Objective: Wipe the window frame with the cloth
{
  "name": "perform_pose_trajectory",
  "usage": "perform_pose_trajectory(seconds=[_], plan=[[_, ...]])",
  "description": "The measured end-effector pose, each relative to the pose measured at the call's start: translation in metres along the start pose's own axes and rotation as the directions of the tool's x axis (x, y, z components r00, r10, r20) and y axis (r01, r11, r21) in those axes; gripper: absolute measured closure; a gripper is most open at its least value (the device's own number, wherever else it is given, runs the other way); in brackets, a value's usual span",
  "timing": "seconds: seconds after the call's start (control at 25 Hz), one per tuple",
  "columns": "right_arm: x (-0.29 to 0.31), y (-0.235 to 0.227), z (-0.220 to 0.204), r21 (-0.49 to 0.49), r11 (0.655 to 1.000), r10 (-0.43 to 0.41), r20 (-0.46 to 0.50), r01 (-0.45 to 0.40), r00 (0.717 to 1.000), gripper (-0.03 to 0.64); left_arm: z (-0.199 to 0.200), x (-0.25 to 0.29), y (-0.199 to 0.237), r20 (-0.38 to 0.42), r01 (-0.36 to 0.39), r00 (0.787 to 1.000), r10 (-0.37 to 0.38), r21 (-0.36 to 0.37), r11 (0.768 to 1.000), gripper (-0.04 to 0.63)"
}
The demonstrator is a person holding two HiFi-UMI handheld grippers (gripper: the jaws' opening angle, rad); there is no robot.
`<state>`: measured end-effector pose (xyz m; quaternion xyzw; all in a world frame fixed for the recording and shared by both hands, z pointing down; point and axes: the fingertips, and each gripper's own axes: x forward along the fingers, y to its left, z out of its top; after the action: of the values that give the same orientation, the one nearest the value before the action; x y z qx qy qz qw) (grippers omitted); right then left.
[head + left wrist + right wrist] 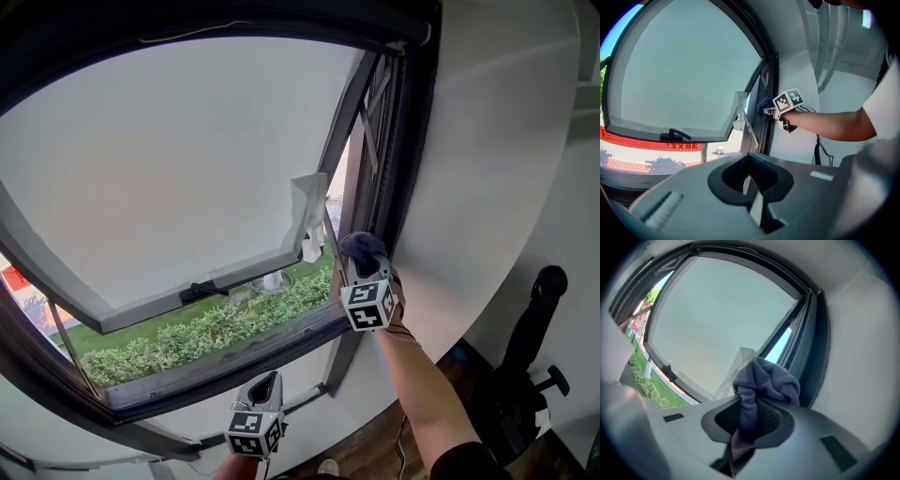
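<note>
The hand-held gripper pinches a bunched purple cloth between closed jaws, its free end raised near the dark window frame beside the pane.

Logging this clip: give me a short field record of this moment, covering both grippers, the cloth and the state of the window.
right gripper: shut on cloth, raised at the frame's right side
cloth: purple-grey, bunched, close to the window frame; contact unclear
left gripper: shut, nothing between the jaws, held low below the window
window sash: swung outward at the bottom, handle on its lower rail
outside: hedge below the opening
</note>
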<state>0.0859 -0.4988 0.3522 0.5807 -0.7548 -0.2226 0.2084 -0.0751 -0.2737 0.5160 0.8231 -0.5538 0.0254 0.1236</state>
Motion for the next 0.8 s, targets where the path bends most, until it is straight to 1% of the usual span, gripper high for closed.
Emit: perform_pose_trajectory(seconds=[0.28, 0.8], plan=[[0.000, 0.005, -0.009, 0.013, 1.000, -0.013, 0.003, 0.013, 1.000, 0.551, 0.000, -0.001, 0.002, -0.006, -0.008, 1.000, 0.008, -0.004, 1.000, 0.588], [0.003, 0.027, -0.042, 0.058, 0.998, 0.041, -0.069, -0.037, 0.997, 0.551, -0.006, 0.002, 0.000, -0.023, -0.003, 1.000, 0.003, 0.004, 1.000, 0.588]])
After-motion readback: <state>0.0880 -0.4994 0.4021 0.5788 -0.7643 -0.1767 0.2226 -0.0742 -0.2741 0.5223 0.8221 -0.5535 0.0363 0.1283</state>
